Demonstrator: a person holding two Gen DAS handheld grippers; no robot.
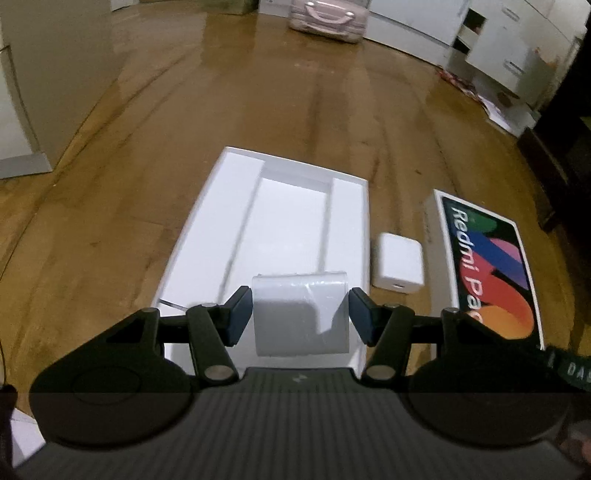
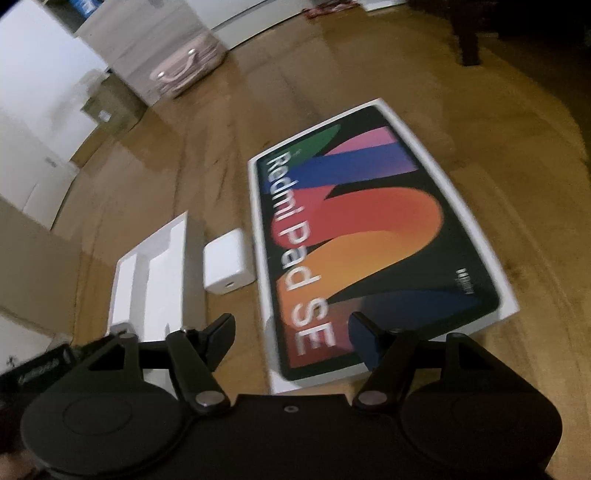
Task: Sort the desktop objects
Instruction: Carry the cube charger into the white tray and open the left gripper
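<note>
My left gripper [image 1: 300,314] is shut on a small white plastic-wrapped packet [image 1: 300,314] and holds it over the near end of the open white box tray [image 1: 207,236]. A white charger block [image 1: 398,264] lies on the wood between the tray and the Redmi Pad SE box lid [image 1: 487,266]. In the right wrist view, my right gripper [image 2: 291,341] is open and empty above the near edge of the lid [image 2: 369,236]. The charger [image 2: 227,267] and the tray [image 2: 155,273] lie to its left.
A pink case [image 1: 328,14] stands far back on the wooden surface [image 1: 147,147]; it also shows in the right wrist view [image 2: 184,72]. White drawer units [image 1: 509,44] and scattered papers [image 1: 498,107] are at the back right. A dark furniture leg [image 2: 469,40] stands far right.
</note>
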